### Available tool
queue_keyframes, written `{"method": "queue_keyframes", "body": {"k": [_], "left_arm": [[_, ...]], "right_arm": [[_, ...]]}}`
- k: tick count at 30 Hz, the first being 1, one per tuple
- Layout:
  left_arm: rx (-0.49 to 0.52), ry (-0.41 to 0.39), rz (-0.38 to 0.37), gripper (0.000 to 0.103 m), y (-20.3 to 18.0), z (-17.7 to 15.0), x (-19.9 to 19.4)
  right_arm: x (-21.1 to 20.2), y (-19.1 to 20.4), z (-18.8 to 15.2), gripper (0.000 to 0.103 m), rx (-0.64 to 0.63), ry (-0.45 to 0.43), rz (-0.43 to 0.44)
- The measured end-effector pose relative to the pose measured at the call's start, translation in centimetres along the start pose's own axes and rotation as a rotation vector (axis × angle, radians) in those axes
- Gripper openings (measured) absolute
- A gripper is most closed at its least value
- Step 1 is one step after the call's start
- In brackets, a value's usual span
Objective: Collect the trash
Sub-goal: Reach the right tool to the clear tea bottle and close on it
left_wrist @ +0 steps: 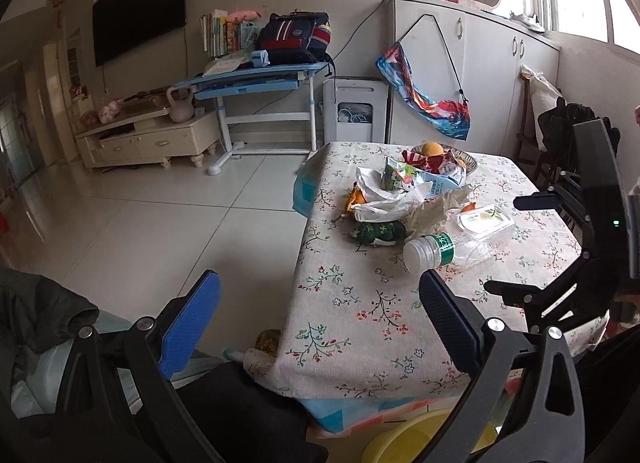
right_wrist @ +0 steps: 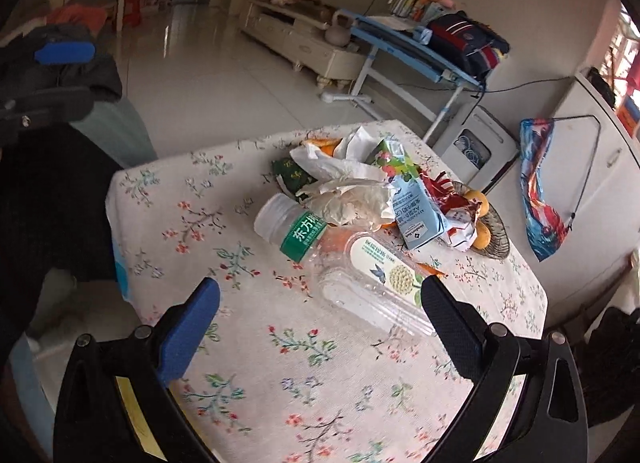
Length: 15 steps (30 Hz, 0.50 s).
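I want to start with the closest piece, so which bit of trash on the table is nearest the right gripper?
The clear plastic bottle lying on its side, green label near its cap. It reaches between the open right gripper fingers; the cartons and wrappers sit farther back.

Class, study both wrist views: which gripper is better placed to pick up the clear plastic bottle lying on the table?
Probably the right gripper: its open jaws hang over the table with the plastic bottle lying just ahead between them. The left gripper, also open, sits back at the table's corner.

Each gripper, left gripper point(left_wrist: 320, 323) and right gripper point(right_wrist: 320, 327), has a black frame with triangular cut-outs, silver round screws at the joints, and flat textured blue finger pads point(left_wrist: 190, 327).
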<state>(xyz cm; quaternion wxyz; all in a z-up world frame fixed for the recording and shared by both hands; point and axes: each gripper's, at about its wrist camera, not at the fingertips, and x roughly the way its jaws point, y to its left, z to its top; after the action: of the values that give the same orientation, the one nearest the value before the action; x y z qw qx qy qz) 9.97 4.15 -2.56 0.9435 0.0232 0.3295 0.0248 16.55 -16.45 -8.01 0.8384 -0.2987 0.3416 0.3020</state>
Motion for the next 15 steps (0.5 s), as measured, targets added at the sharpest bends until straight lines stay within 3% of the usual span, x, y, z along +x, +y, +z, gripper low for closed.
{"method": "queue_keyframes", "body": {"k": [4,10,15], "left_arm": [[-0.020,0.001,-0.018,0.096,0.4,0.6,1.3],[-0.035,0.022,-0.037,0.096,0.6,1.2,3.4],[-0.020,0.032,-0.050,0.096,0.1,1.5,4.3]], "right_arm": [[3.4,-1.9,1.6,0.097,-0.080,0.098,0.037],[7.4,-4.0,2.5,0.096,-0.098,0.196,0.147],[7.4,-4.2,1.0,0.081,-0.056,0.284,0.253]]}}
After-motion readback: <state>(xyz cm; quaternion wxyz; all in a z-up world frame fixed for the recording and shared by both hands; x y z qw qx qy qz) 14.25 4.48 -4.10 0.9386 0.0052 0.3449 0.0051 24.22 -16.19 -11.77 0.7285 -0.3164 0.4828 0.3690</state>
